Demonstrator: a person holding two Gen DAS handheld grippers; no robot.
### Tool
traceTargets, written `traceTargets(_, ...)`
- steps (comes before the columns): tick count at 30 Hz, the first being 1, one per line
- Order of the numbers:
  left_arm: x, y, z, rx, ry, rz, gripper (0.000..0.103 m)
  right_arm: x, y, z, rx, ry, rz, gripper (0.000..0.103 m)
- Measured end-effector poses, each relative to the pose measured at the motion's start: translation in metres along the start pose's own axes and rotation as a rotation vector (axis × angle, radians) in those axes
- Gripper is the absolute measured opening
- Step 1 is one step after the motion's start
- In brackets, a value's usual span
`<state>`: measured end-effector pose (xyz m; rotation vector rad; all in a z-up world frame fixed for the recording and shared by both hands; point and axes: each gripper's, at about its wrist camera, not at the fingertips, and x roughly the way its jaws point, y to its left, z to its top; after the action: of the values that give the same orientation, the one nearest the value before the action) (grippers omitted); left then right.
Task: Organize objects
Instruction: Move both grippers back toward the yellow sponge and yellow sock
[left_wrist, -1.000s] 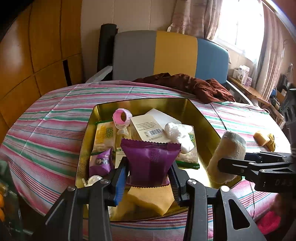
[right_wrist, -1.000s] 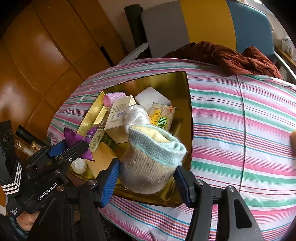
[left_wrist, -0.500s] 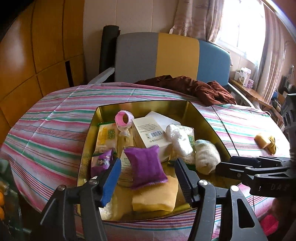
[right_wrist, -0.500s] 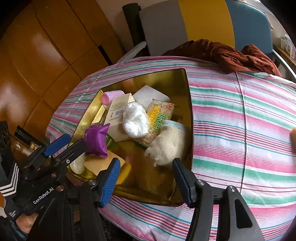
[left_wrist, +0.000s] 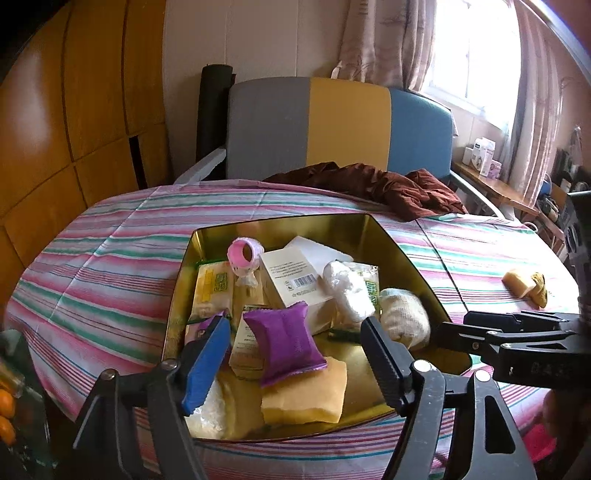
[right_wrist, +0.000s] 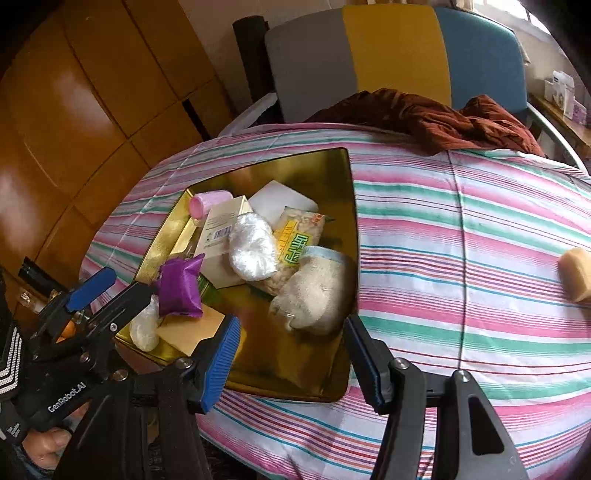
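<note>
A gold tin (left_wrist: 402, 254) on a striped cloth (left_wrist: 122, 258) is seen serving as the collecting point, with most of the loose things already gathered inside it. A purple packet (left_wrist: 284, 341) lies propped on a yellow sponge (left_wrist: 306, 397) near the tin's front wall, and a rolled sock (right_wrist: 314, 291) rests against the right-hand wall beside a snack bag (right_wrist: 295, 243), a white box (left_wrist: 291, 280) and a pink roll (left_wrist: 243, 254). Both items appear to have been set where free floor remained. The left gripper (left_wrist: 291, 362) is held just above the packet, pointed steeply down into the tin, its jaws opening with the packet below and between them but untouched by the pads. The right gripper (right_wrist: 291, 354) is poised over the tin's near right corner, tilted further down, its fingers spread wide and empty, the sock lying just beyond the tips. One yellowish piece (right_wrist: 576, 273) is left well apart on the cloth to the right, and it is judged to be the likely next thing to be fetched. A brown garment (right_wrist: 443, 118) is heaped at the far edge before a chair (left_wrist: 332, 129).
</note>
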<state>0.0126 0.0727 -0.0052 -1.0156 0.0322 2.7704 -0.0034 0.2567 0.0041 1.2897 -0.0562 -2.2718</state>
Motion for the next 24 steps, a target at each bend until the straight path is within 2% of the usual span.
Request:
traceTargets(9,-0.010,-0.014,0.005,0.045,-0.026,-0.014,0.075,-0.017,-0.026,0.001,0.042,-0.022,-0.055,0.060)
traceTargets(24,-0.009,-0.067,0.016,0.172,-0.038,-0.081,0.076,-0.068,-0.117,0.003,0.197,-0.081,-0.207,0.060)
